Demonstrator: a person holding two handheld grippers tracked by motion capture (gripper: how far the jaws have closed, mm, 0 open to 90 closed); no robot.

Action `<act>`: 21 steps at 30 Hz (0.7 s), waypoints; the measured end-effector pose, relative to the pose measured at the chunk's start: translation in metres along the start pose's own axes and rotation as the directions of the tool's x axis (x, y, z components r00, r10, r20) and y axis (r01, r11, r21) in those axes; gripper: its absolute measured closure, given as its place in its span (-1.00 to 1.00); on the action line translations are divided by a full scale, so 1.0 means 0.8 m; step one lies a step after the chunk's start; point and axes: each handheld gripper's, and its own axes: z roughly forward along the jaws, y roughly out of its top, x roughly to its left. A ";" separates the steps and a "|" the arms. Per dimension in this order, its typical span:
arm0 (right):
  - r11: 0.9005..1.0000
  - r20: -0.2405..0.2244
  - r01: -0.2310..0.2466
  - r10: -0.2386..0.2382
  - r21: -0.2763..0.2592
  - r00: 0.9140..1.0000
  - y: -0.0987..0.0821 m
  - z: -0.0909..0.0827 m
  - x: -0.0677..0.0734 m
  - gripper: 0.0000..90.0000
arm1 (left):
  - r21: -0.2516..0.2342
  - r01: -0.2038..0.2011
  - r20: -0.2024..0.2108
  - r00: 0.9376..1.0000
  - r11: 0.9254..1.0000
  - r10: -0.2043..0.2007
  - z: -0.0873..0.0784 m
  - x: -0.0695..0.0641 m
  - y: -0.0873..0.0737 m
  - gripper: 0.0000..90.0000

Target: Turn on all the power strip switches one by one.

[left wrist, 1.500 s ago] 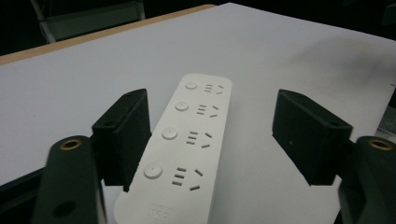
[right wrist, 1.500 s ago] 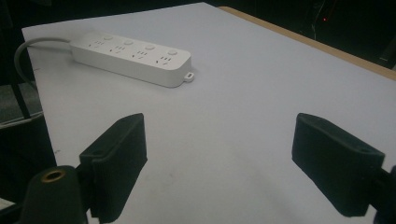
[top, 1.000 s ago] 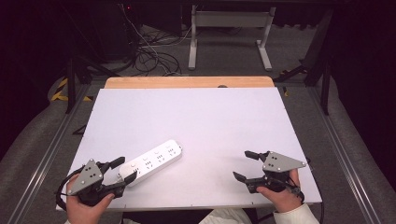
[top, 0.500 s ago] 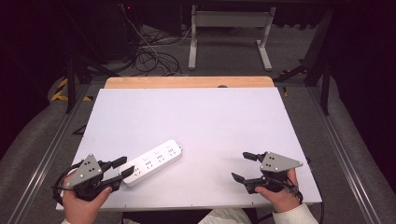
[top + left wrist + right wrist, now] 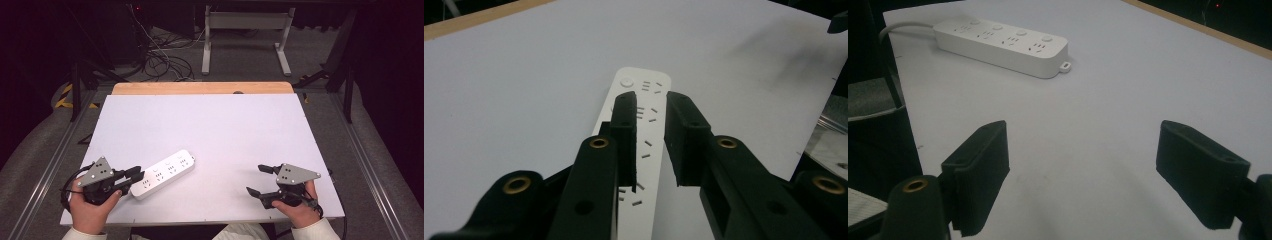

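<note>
Step in hand: left gripper (image 5: 136, 175) closing in on near end of white plastic four-outlet power strip (image 5: 162, 173) lying front-left on white tabletop (image 5: 210, 130). Jaws have just been narrowing, hover above strip, not yet clamped. Right gripper (image 5: 260, 180) idle, jaws wide apart, empty. Next, likely: lower, straddle strip's sides, squeeze.

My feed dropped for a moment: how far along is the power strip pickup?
Done: left tongs sit at the power strip's near end, jaws just closing. In hand: narrowing over it, grip unconfirmed. Left: clamp and lift; the strip lies flat, right tongs idle, open.

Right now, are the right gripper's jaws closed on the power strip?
No: the right gripper stands open over bare table, well apart from the power strip.
</note>
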 end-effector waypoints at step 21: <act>1.000 -0.005 0.000 0.000 -0.003 1.000 0.000 0.000 -0.001 -0.52 | 0.170 0.060 0.020 0.998 0.984 -0.064 0.025 0.026 0.000 0.99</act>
